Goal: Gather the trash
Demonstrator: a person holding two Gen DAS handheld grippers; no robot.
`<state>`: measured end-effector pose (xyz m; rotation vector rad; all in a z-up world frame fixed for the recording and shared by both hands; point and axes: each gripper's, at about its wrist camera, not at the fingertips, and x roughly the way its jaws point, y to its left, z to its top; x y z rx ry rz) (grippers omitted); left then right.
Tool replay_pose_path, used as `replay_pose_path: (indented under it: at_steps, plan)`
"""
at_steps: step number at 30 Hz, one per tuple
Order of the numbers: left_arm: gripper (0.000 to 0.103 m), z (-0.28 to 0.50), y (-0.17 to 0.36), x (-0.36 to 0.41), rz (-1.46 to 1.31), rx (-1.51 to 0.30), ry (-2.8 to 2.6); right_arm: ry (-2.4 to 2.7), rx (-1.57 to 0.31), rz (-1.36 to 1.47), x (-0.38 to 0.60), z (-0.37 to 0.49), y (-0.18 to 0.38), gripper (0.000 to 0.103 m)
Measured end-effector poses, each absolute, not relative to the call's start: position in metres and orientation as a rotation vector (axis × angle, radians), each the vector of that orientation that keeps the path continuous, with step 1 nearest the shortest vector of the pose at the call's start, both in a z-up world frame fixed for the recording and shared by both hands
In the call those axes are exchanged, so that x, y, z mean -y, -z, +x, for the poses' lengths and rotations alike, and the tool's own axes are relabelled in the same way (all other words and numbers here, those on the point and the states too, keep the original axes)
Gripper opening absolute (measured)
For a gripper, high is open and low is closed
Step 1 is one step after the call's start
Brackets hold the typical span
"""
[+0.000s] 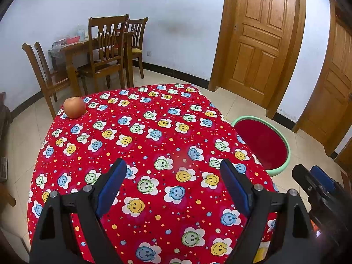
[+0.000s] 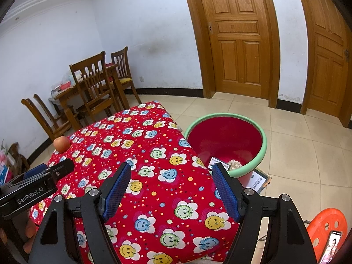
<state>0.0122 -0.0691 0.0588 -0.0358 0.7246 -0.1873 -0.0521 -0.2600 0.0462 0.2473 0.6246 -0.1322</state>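
A red bucket with a green rim (image 2: 264, 142) stands on the floor right of the table; a small printed box (image 2: 216, 161) and a crumpled scrap (image 2: 235, 164) lie at its bottom. The bucket (image 1: 288, 151) also shows in the left wrist view. My left gripper (image 1: 173, 165) hovers open over the red smiley-face tablecloth (image 1: 154, 118), nothing between its blue pads. My right gripper (image 2: 170, 168) is open too, above the cloth's right part, close to the bucket. An apple (image 1: 74, 107) (image 2: 61, 143) rests at the table's far left corner.
A wooden dining table with several chairs (image 1: 103, 50) stands against the far wall. Two wooden doors (image 2: 237, 37) are on the right. An orange plastic stool (image 2: 327, 228) with a phone on it is at the lower right. A flat box (image 2: 259, 181) lies under the bucket.
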Motion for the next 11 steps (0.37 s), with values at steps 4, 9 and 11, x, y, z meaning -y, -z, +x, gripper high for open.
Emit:
replay_pose_path:
  at_steps: [4,9,11]
  plan:
    - [0.086,0.0108,-0.0589,0.0699,-0.035,-0.725,0.187,0.133,-0.624,0.249,0.2596,-0.0522,-0.0464,0.077]
    - [0.086,0.0088,-0.0594,0.0704,-0.036,-0.727,0.186,0.131,-0.625,0.248,0.2598,-0.0522,-0.0464,0.077]
    - [0.086,0.0087,-0.0594,0.0705,-0.033,-0.725,0.184,0.132,-0.625,0.248,0.2605,-0.0520,-0.0464,0.077]
